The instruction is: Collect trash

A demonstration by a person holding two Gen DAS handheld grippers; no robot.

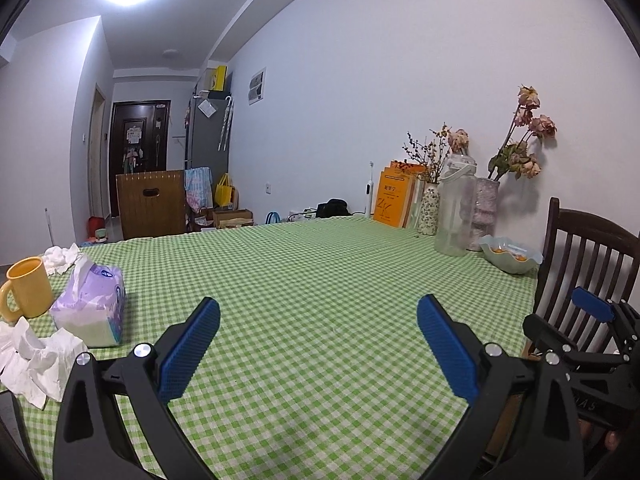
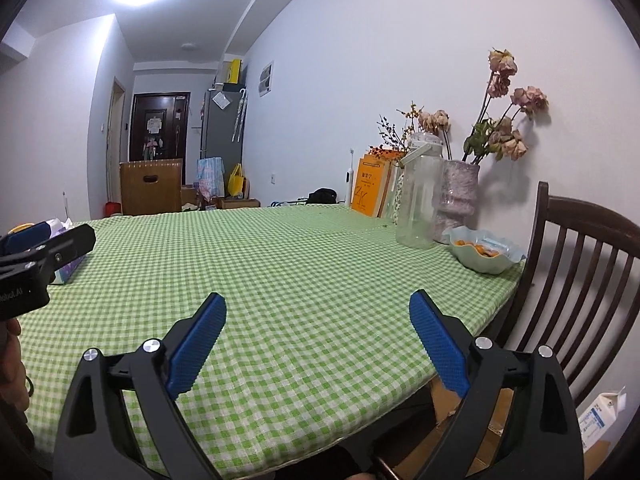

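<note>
left claw [image 1: 318,312] wide, empty — right claw [image 2: 318,308] same | crumpled tissues [image 1: 32,356] untouched

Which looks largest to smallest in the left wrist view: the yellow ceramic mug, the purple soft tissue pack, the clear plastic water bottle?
1. Clear plastic water bottle, the tallest.
2. Purple soft tissue pack.
3. Yellow ceramic mug.
The pack and mug sit nearer the camera, so true sizes are unsure.

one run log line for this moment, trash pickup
phase: approach | left gripper: open, empty | right gripper: open, empty | crumpled tissues: on tablecloth beside tissue pack, untouched
</note>
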